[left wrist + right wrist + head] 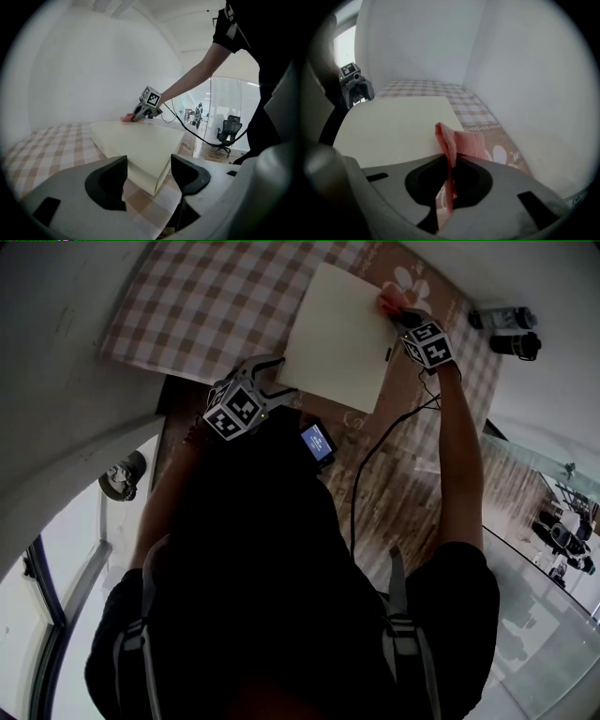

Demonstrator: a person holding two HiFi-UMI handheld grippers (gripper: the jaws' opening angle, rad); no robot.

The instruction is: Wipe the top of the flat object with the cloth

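Observation:
A cream flat slab (339, 337) lies on the checked tablecloth (202, 306). My right gripper (405, 322) is at the slab's far right corner, shut on a pink cloth (391, 302) that rests at the slab's edge. In the right gripper view the pink cloth (454, 143) is pinched between the jaws, folded upward over the slab (393, 123). My left gripper (272, 381) stands open at the slab's near left corner. In the left gripper view that near corner of the slab (140, 150) lies just ahead of the open jaws, with the right gripper (146, 109) and cloth (126, 117) at the far end.
The wall runs close along the left and far sides of the table. Two dark cylindrical objects (506, 329) sit at the far right. A black cable (375, 451) runs from the right gripper over the wooden floor. An office chair (228, 133) stands behind a glass partition.

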